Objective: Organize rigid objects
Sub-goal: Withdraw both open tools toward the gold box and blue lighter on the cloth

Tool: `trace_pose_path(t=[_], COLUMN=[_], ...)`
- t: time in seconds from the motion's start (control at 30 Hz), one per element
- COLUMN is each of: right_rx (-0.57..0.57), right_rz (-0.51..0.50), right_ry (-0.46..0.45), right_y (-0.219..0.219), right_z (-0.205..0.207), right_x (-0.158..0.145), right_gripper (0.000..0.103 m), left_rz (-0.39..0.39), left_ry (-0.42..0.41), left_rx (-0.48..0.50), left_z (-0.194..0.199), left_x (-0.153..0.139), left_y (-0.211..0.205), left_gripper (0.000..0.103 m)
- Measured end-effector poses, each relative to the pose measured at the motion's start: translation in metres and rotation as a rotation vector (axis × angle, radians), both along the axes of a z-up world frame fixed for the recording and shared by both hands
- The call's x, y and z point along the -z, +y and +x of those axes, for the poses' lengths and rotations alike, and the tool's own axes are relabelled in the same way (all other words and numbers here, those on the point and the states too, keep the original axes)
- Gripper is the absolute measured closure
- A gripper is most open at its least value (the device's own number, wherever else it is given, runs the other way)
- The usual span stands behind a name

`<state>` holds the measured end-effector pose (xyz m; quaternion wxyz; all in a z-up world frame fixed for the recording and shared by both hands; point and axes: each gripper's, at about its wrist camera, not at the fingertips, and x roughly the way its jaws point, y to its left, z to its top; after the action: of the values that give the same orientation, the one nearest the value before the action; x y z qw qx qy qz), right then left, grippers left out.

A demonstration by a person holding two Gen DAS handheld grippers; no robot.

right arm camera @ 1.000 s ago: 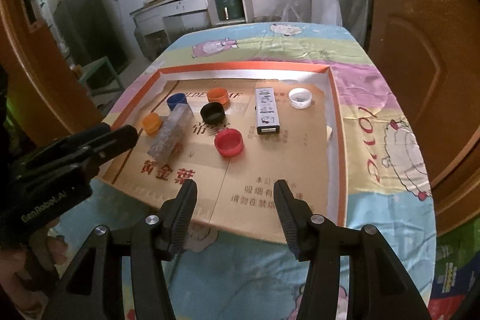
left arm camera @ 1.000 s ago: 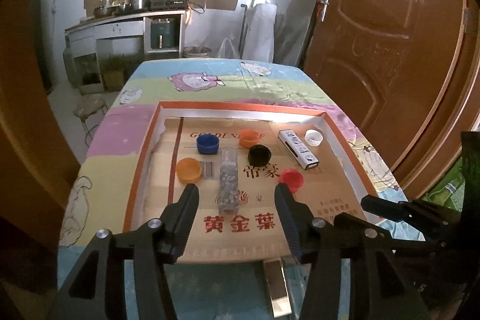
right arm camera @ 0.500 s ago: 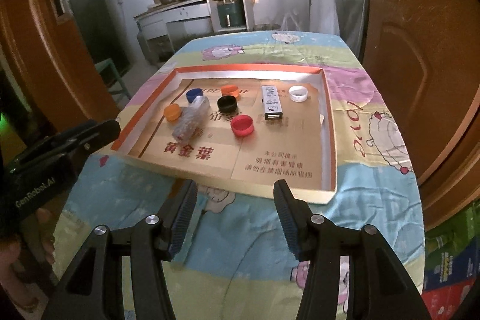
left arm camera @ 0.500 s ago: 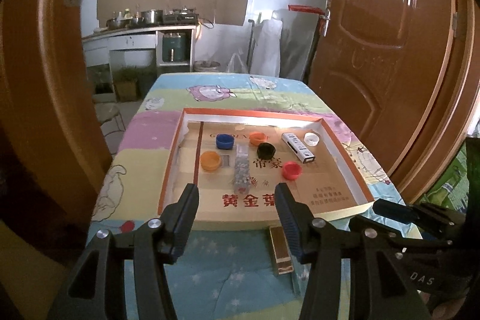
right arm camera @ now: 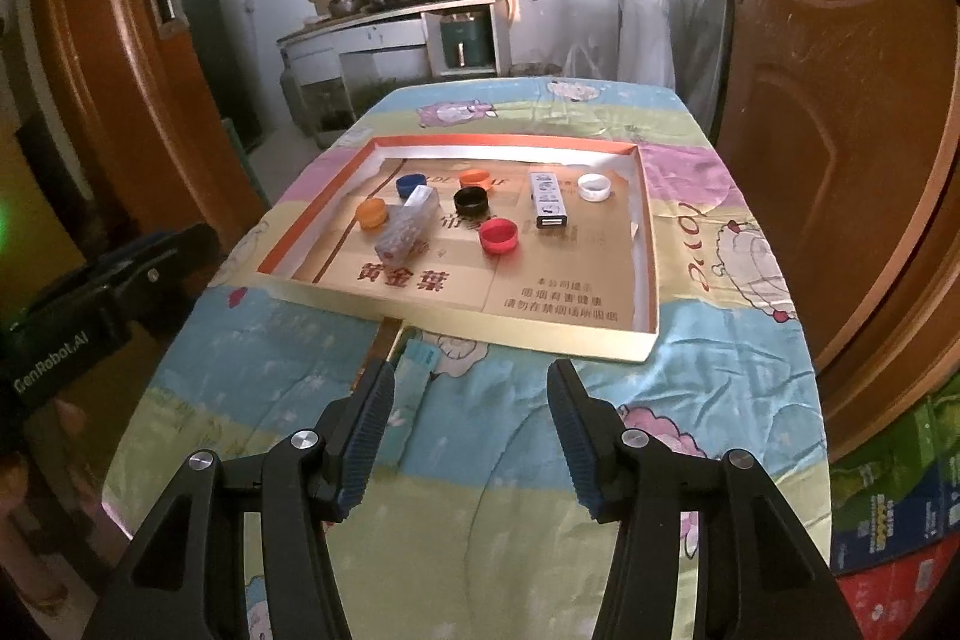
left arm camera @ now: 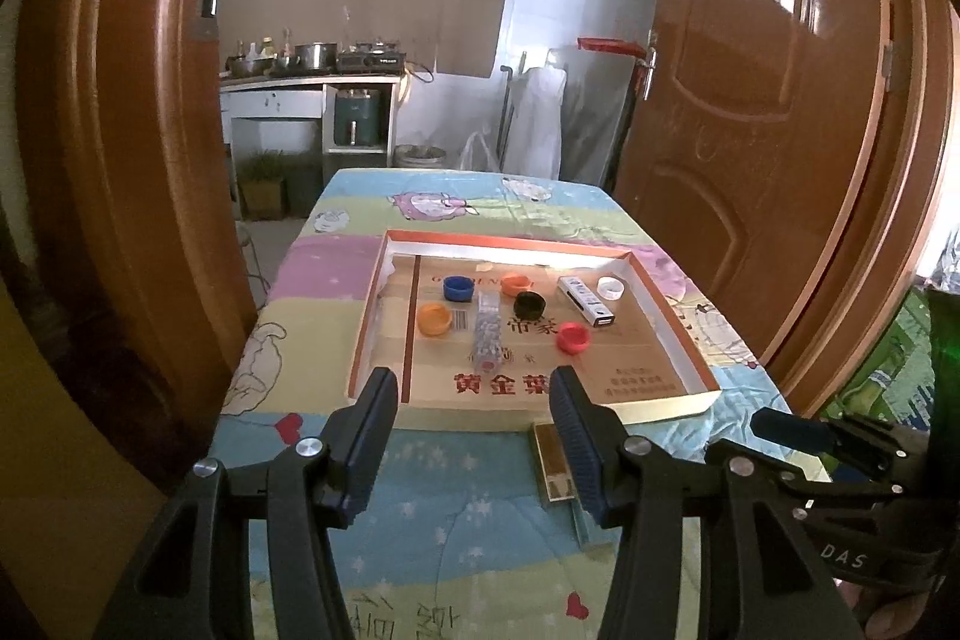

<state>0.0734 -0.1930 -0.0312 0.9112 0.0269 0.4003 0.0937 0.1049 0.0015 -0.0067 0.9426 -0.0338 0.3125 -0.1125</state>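
Observation:
A shallow cardboard tray (left arm camera: pixel 672 346) (right arm camera: pixel 645 232) lies on the cloth-covered table. In it are a blue cap (left arm camera: pixel 458 287) (right arm camera: pixel 410 185), two orange caps (left arm camera: pixel 434 318) (right arm camera: pixel 371 212), a black cap (left arm camera: pixel 530 305) (right arm camera: pixel 470 200), a red cap (left arm camera: pixel 573 338) (right arm camera: pixel 498 236), a white cap (left arm camera: pixel 611 288) (right arm camera: pixel 594 186), a clear tube (left arm camera: pixel 486 331) (right arm camera: pixel 405 224) and a white box (left arm camera: pixel 587 301) (right arm camera: pixel 547 198). My left gripper (left arm camera: pixel 474 445) and right gripper (right arm camera: pixel 471 439) are open and empty, held back above the table's near end.
A small gold box (left arm camera: pixel 551 460) (right arm camera: pixel 414 388) lies on the cloth just in front of the tray. Wooden doors (left arm camera: pixel 750 100) stand right of the table and a door frame on the left. A kitchen counter (left arm camera: pixel 312 82) stands at the back.
Both grippers have pulled back and up from the tray, so the tray looks smaller and farther. Both stay open and empty. The objects in the tray have not moved.

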Motion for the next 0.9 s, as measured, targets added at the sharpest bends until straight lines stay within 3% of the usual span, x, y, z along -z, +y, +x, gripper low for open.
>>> trace_pose_path(t=[0.4,0.9], right_rx=[-0.011,-0.040], right_rz=[-0.015,-0.022], right_ry=[0.001,0.079], right_y=[0.009,0.032], right_z=[-0.022,-0.015], right_x=[0.001,0.037], right_gripper=[0.048,0.048], left_rz=[0.006,0.032], left_ry=[-0.005,0.044], left_rx=[-0.009,0.003], left_z=[-0.022,-0.029], left_x=[0.003,0.027], left_y=[0.008,0.003], left_gripper=[0.051,0.051])
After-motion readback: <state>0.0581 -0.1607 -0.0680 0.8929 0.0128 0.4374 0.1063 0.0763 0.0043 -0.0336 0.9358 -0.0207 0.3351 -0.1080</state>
